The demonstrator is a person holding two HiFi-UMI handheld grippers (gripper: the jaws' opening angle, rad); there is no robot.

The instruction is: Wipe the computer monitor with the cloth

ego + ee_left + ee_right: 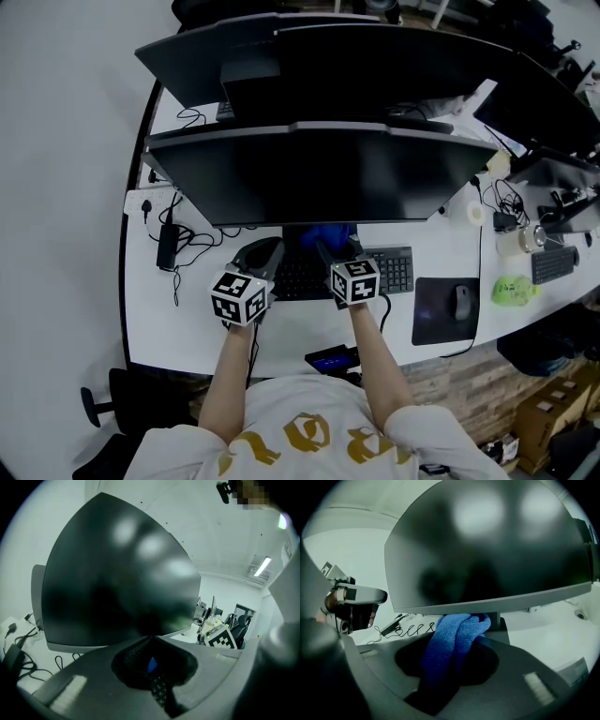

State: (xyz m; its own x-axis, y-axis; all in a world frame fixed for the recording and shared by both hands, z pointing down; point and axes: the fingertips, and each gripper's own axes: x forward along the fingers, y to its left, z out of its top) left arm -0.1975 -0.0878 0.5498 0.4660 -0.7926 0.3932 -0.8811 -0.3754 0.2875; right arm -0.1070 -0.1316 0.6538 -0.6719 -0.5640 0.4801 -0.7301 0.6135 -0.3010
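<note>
One cloth (449, 645), right hand-held gripper (468, 632) clamping it

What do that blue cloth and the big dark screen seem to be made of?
Cloth: probably soft microfibre or terry. A fine looped weave shows, and it folds limply.
Monitor: a dark panel with a semi-matte finish, likely plastic-coated. The lights reflect in it as blurred patches, not sharp images. Its lower edge looks like grey plastic.

Cloth (330, 233) mostly hidden beneath monitor (319, 173) overhang, keyboard (392, 269) partly covered, green object (513, 290) blurred, possibly a toy
</note>
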